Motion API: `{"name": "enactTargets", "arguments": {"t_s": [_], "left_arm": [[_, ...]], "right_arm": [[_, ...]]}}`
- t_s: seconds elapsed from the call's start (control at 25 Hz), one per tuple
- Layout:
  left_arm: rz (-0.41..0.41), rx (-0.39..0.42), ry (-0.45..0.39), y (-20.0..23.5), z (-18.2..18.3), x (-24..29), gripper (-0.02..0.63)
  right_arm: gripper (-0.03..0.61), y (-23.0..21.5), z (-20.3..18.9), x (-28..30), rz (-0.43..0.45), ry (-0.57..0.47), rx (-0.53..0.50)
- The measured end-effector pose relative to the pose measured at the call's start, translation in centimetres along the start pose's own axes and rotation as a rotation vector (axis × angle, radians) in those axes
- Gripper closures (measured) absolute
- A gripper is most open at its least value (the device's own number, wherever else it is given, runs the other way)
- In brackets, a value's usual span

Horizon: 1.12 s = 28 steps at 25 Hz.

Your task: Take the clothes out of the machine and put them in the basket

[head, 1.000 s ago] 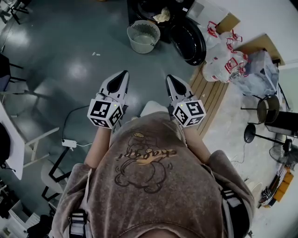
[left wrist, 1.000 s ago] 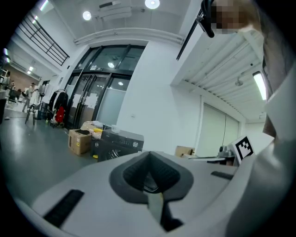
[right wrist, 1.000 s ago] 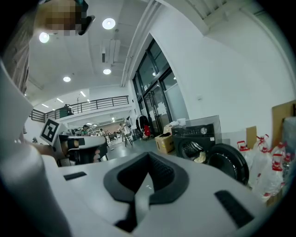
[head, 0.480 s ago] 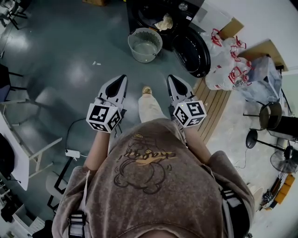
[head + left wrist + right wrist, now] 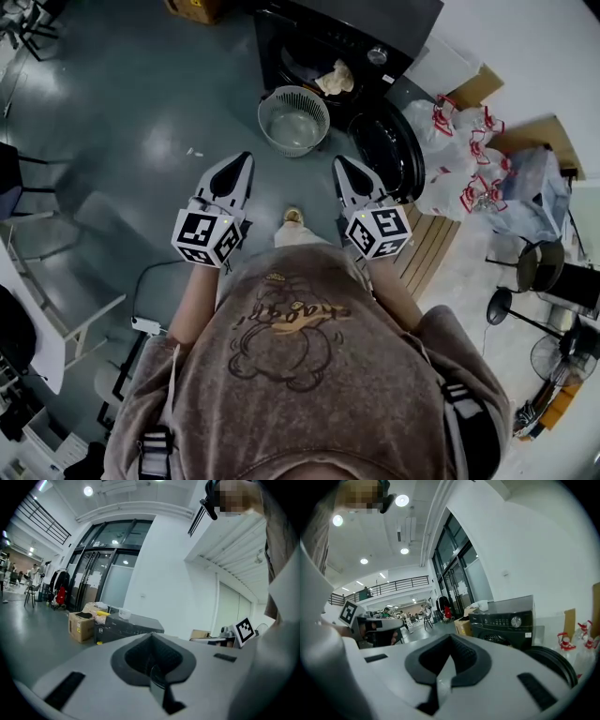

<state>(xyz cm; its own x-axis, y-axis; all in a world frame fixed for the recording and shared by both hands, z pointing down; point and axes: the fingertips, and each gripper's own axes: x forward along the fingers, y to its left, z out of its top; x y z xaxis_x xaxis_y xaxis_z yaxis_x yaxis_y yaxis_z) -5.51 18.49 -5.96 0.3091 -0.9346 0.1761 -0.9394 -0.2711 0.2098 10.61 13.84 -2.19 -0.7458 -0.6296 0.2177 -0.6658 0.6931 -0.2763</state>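
In the head view a black washing machine (image 5: 370, 28) stands at the top, its round door (image 5: 386, 141) swung open to the right. A pale cloth (image 5: 336, 79) hangs in the drum's mouth. A round pale basket (image 5: 294, 120) sits on the floor in front of the machine. My left gripper (image 5: 245, 159) and right gripper (image 5: 338, 162) are held side by side at chest height, short of the basket, both shut and empty. The right gripper view shows the machine (image 5: 504, 620) ahead beyond the closed right gripper (image 5: 445, 670). The left gripper (image 5: 157, 677) also faces the machine (image 5: 129, 627).
White plastic bags with red handles (image 5: 464, 159) lie right of the door, beside a wooden platform (image 5: 427, 239). A cardboard box (image 5: 192, 9) stands left of the machine. A white chair (image 5: 56, 309) and a cable with a power adapter (image 5: 145, 324) are on the left floor.
The person has walked toward the machine: machine, basket and bags have come nearer and lower in the head view. Both grippers stay shut, level and side by side.
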Motion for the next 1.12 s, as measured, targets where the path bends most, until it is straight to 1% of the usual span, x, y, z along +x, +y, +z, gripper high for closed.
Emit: {"name": "enactTargets", "arguments": {"t_s": [0.28,0.44,0.6,0.8,1.12], "left_arm": [[0.035,-0.008,-0.017,2.9,1.9,5.9,0.606],[0.023,-0.004,-0.012,4.1,2.7,8.3,0.606],[-0.007,-0.002,-0.001,5.8,3.3,11.0,0.606],[-0.055,-0.008,0.008,8.0,3.8,15.2,0.606],[-0.145,0.009,0.064,13.1,4.2,21.6,0.606]], "right_arm": [[0.581,-4.0,2.2,5.8,0.043,0.018,-0.002],[0.581,-5.5,3.3,8.2,0.039,0.016,0.001],[0.581,-6.6,4.2,10.7,0.018,0.011,0.009],[0.581,-8.5,4.8,13.8,-0.033,0.004,0.022],[0.581,-11.0,5.0,20.4,-0.098,0.028,0.057]]}}
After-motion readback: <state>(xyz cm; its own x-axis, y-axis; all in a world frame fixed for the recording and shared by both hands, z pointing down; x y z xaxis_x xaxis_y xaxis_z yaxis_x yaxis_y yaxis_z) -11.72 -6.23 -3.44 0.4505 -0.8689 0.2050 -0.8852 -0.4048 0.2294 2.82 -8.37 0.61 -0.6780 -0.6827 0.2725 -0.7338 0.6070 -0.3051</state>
